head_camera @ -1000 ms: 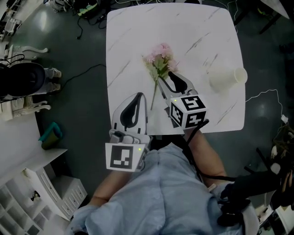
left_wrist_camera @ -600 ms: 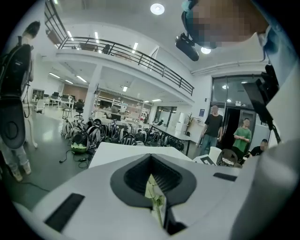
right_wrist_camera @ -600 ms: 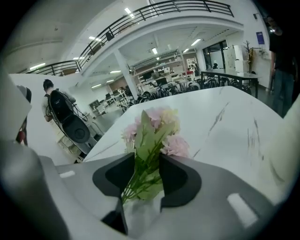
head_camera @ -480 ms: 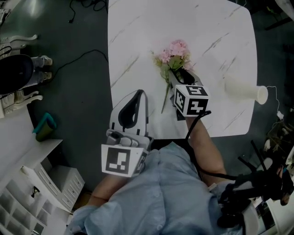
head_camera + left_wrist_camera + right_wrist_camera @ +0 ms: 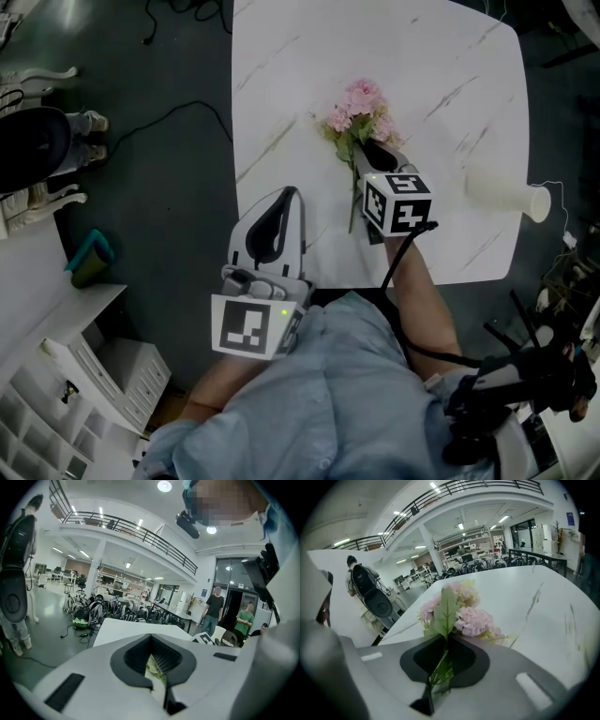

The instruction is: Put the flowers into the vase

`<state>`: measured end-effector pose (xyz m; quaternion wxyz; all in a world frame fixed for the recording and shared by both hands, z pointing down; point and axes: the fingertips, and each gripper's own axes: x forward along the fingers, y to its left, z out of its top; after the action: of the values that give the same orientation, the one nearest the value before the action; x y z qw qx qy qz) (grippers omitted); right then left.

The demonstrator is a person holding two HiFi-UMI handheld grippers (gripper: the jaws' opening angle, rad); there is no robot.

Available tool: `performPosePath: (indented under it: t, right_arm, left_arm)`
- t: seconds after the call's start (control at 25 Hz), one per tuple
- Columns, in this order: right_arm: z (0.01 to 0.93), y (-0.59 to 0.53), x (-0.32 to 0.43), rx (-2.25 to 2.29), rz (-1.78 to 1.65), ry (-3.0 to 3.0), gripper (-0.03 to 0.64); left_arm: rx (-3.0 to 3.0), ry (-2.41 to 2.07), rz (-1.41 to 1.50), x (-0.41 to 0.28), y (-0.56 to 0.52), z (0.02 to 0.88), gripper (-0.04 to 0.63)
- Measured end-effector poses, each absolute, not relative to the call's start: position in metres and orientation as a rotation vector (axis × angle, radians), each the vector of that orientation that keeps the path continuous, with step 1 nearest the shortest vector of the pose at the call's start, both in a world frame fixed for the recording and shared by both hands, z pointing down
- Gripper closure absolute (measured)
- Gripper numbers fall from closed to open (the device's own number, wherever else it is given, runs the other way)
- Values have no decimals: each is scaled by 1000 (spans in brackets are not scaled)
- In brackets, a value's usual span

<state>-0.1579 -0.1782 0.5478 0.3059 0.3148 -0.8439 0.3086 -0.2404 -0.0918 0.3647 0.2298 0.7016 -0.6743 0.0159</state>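
Observation:
A bunch of pink flowers (image 5: 360, 111) with green stems lies on the white marble table (image 5: 300, 75). My right gripper (image 5: 373, 155) reaches down onto the stems just below the blooms. Its jaws are closing, and in the right gripper view the stems and a leaf run between them (image 5: 444, 639), with the pink flowers (image 5: 472, 620) right in front. A white vase (image 5: 502, 190) lies on its side near the table's right edge. My left gripper (image 5: 285, 195) hovers at the table's near-left edge, jaws together and empty (image 5: 151, 637).
Dark floor with cables surrounds the table. A black chair (image 5: 37, 150) and a teal object (image 5: 89, 258) stand at the left, with a white shelf unit (image 5: 84, 375) below them. Two people (image 5: 214, 609) stand far off in the left gripper view.
My right gripper has come down over the flower stems and its jaws, wide apart before, have closed on them. The left gripper has dropped a little by the table's edge.

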Motion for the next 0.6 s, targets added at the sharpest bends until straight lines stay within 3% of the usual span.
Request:
performPosePath:
  t: [0.6]
  right_arm:
    - [420,-191,-109,1113,835,-2526,595]
  left_arm:
    - [2102,-1787,52,-185,-79,342,592]
